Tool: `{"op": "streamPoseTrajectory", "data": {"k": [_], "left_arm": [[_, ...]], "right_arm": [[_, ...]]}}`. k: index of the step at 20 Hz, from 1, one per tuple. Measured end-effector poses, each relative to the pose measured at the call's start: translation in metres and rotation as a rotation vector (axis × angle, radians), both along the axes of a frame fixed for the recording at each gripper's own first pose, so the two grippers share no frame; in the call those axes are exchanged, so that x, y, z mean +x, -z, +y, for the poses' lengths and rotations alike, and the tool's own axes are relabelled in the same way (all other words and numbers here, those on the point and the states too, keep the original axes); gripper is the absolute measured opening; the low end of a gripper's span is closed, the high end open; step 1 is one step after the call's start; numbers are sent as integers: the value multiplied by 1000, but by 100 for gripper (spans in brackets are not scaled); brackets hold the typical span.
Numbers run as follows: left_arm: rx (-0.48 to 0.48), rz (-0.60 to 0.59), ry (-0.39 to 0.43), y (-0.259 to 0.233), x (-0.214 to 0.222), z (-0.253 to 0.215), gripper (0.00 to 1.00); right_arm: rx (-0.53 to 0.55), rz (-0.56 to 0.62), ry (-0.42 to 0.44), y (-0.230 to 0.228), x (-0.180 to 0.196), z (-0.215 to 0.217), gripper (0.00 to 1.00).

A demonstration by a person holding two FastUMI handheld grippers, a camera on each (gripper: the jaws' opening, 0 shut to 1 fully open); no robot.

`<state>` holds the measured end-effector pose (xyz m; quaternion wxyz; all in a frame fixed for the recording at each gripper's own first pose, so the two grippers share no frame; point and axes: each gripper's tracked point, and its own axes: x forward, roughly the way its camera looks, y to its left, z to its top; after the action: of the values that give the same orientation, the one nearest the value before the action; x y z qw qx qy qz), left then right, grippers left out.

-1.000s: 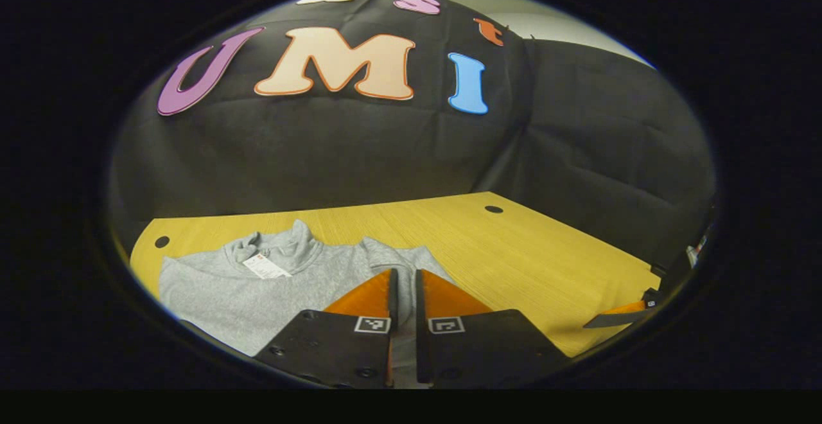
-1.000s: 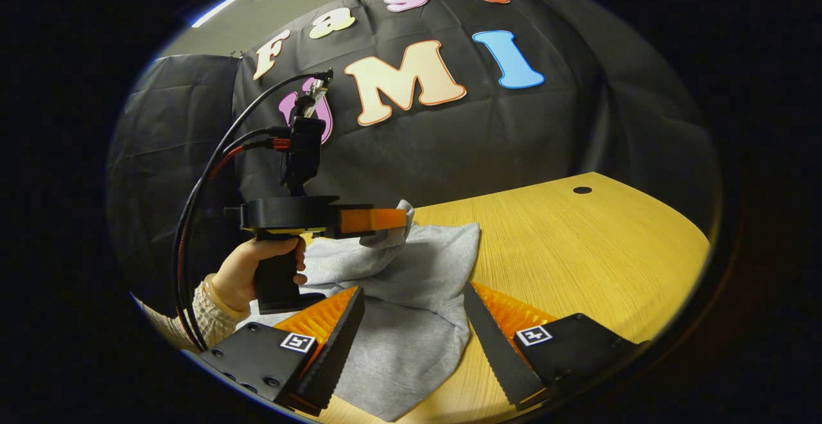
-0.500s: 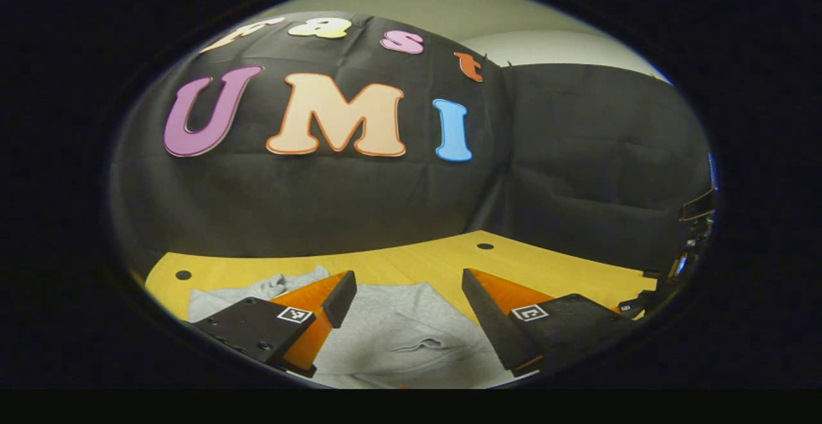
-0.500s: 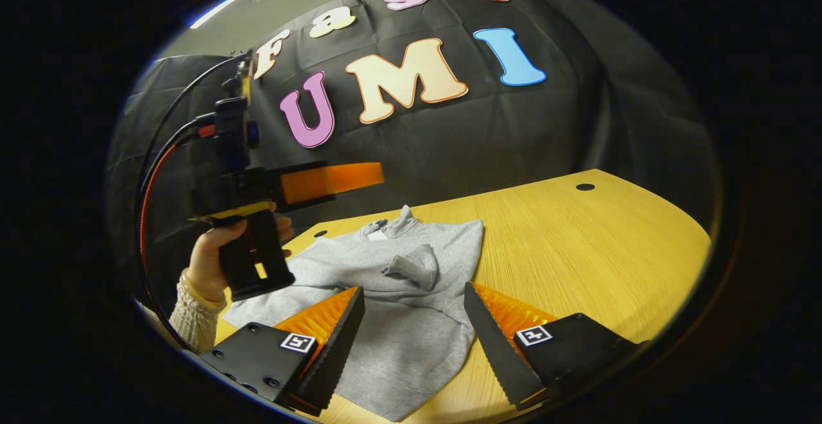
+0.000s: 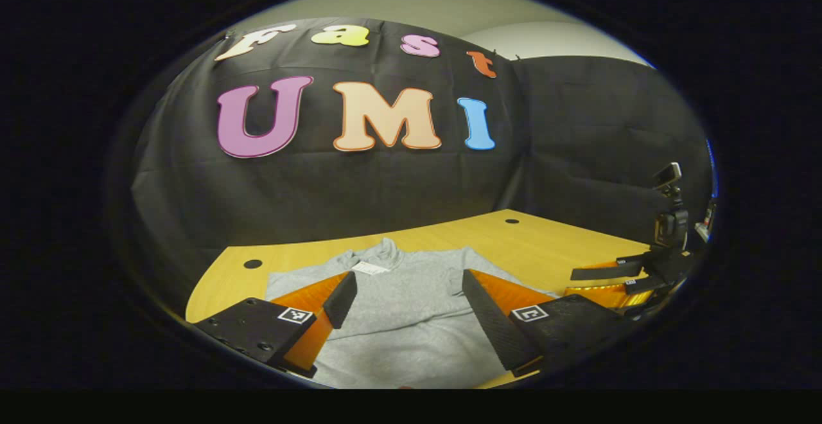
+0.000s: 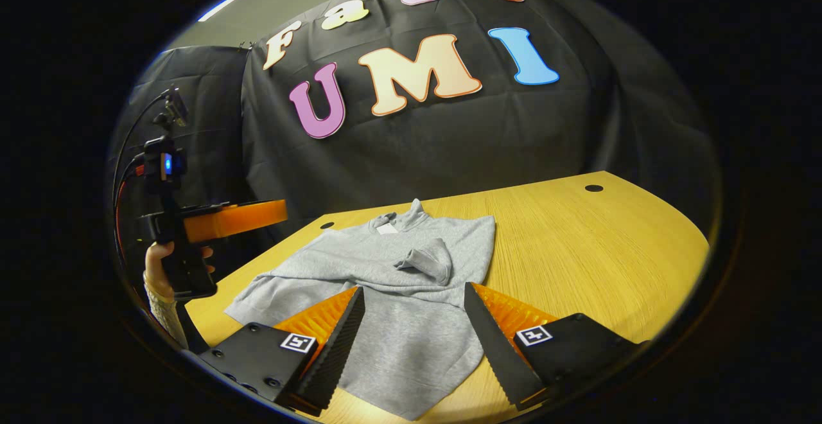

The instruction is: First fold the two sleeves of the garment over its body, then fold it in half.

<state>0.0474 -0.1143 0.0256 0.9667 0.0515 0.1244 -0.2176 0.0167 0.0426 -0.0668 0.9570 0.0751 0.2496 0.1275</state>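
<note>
A grey sweatshirt (image 6: 392,321) lies flat on the wooden table (image 6: 578,250), collar and white tag (image 6: 387,229) at the far end. One sleeve is folded over the body, its cuff (image 6: 427,260) bunched on the chest. The other sleeve (image 6: 260,295) spreads toward the near left. My right gripper (image 6: 414,290) hovers open over the lower body, nothing between its fingers. My left gripper (image 5: 408,279) is open above the sweatshirt (image 5: 404,321); in the right gripper view the left gripper (image 6: 234,218) is held up off the table's left edge by a hand (image 6: 157,266).
The table has cable holes at its far corners (image 6: 594,188) (image 6: 326,225). Bare wood stretches to the right of the garment. Cables (image 6: 125,173) hang from the left gripper's handle. The right gripper (image 5: 600,274) sits low at the right of the left gripper view.
My left gripper opened, dropped the sleeve on the body, then rose and drew back to the left off the table. The right gripper barely moved.
</note>
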Motion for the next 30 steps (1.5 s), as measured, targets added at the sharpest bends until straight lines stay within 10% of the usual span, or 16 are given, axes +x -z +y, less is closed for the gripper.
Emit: {"op": "streamPoseTrajectory", "data": {"k": [11,30], "left_arm": [[69,210,-223,86,-100,110,97],[96,372,-376,155,-130,156,96]], "right_arm": [[-53,108,-21,36,-48,25,97],[-243,187,52,80,-77,14,98]]}}
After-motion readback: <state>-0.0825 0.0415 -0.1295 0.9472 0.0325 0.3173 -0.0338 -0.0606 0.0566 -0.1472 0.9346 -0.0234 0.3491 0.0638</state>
